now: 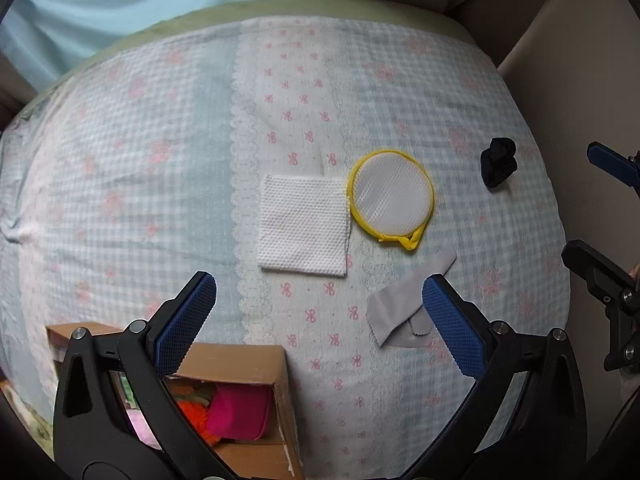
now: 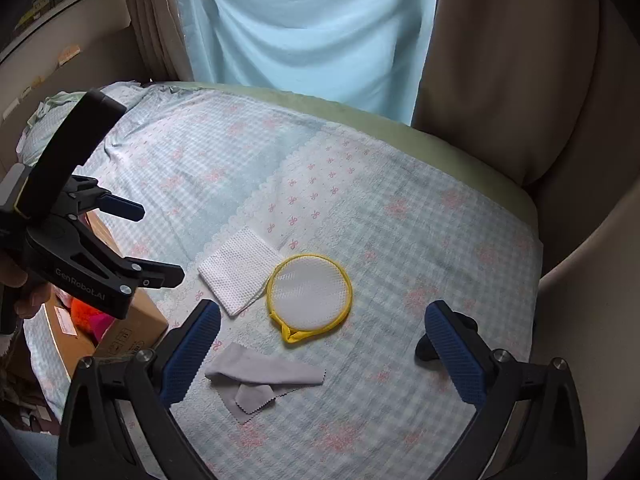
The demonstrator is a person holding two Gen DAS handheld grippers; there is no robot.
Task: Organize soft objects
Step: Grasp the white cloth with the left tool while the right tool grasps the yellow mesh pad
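- Both tools were empty. Left hand-held gripper (image 1: 320, 320) had its jaws spread wide, hovering above the bed between the open brown cardboard box (image 1: 256, 364) and the crumpled grey microfibre cloth (image 1: 404, 312). Right hand-held gripper (image 2: 324, 356) was equally wide apart, nothing between the pads.
- Items left on the pale blue checked bedspread (image 2: 420, 240): a white textured square cloth (image 2: 238, 270), a round white mesh pouch with a yellow rim (image 2: 308, 294) touching the square's edge, the grey cloth just in front of them, and a small black balled sock (image 1: 498, 168) well off to the right, partly hidden behind the right finger in the right wrist view.
- The box already held pink and orange soft things (image 1: 236, 412), so I judged sorting partly done — four pieces to go.
- Risks: thin flat cloths on soft bedding, so a pinch could gather bedspread with the cloth, or slip off. Square and pouch touched, so lifting one could drag the other.
- The two tools sat near each other over the box side; crossing paths could clash.
- Room: open bedspread all round the items. The sock lay nearest the right bed edge — a nudge could roll it off. The box stood at the near left, opening unobstructed apart from the left tool above it.
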